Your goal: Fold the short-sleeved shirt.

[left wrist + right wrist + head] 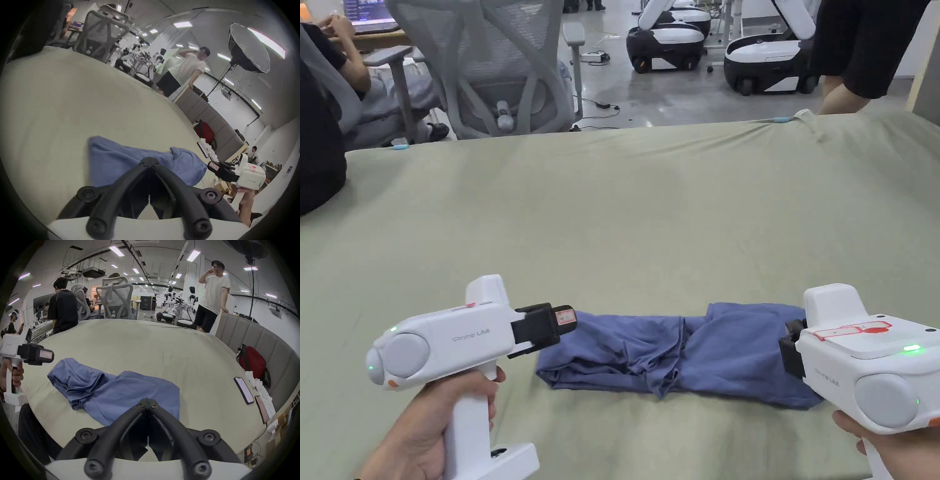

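Head view: blue shirt [681, 353] lay bunched in a long strip on the green sheet [650, 206], between the two tools. Left gripper [565, 317] hovered at the strip's left end, tip just above the cloth; jaw gap not readable here. Right gripper [790, 344] sat at the right end, nose mostly hidden behind its own white body.

Left gripper view: jaws met at the tip, closed on nothing, shirt [123, 162] directly ahead of and under the fingertips. Contact with the cloth was probably none, though blur made that hard to confirm.

Right gripper view: jaws pressed together, empty, shirt [123, 392] spread just ahead of and left of the tips, crumpled toward the far left end.

Risk: with the fabric twisted and layered, a pinch from either end could catch only the top layer or a sleeve, dragging the bunch instead of squaring it, leaving a lopsided fold.
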Available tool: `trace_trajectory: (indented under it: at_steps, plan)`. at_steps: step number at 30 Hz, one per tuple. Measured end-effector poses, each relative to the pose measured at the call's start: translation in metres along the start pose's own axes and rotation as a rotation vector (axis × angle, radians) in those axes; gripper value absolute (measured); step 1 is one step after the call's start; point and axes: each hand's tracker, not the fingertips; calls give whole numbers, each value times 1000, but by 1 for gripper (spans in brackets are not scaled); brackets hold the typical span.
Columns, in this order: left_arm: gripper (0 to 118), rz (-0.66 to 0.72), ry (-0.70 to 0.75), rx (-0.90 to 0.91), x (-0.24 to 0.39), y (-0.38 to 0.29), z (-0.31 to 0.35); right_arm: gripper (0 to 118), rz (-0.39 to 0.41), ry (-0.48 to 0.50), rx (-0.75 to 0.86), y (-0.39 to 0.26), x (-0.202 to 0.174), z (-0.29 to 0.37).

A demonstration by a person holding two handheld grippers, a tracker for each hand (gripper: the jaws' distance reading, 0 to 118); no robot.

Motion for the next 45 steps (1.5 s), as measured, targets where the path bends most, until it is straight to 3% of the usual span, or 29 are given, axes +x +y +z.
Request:
trace_trajectory:
  at_steps: [6,10,11,12,13,14,15,23,25,26,27,28,30,41,45]
  plan:
    - [0,6,12,-8,-18,3,4,0,17,20,-8,1,-7,-4]
    - [3,111,8,-15,-28,1,-2,0,28,24,-19,-2,-8,-4]
    - [20,153,18,-15,-34,-2,-5,0,32,26,-20,-3,-8,-5]
    - [51,174,36,-27,-39,-3,-10,0,33,25,-23,-3,-7,-5]
    - [94,188,73,-30,-44,-4,-15,0,34,24,-24,-4,-7,-5]
    - [116,188,101,-35,-46,-6,-21,0,36,23,-26,-4,-6,-5]
    - [118,181,100,-32,-49,-9,-24,0,36,21,-29,-4,-5,-5]
    - [103,192,23,-92,-39,-19,-52,0,28,7,-41,-6,0,-5]
    - [80,213,5,-120,-35,-21,-63,0,24,8,-47,-8,0,-6]
    - [61,176,46,-133,-32,-24,-68,0,22,8,-48,-8,0,-7]
    - [36,131,107,-131,-28,-27,-71,0,20,8,-50,-9,0,-7]
    - [19,128,141,-129,-28,-28,-72,0,20,9,-51,-10,0,-7]
    - [18,188,86,-120,-46,-24,-73,0,21,12,-52,-10,0,-6]
    - [16,156,95,-78,-56,-9,-45,0,22,1,-43,-6,3,-1]
    - [16,133,182,-21,-73,-2,0,0,14,-4,-40,-5,4,-2]
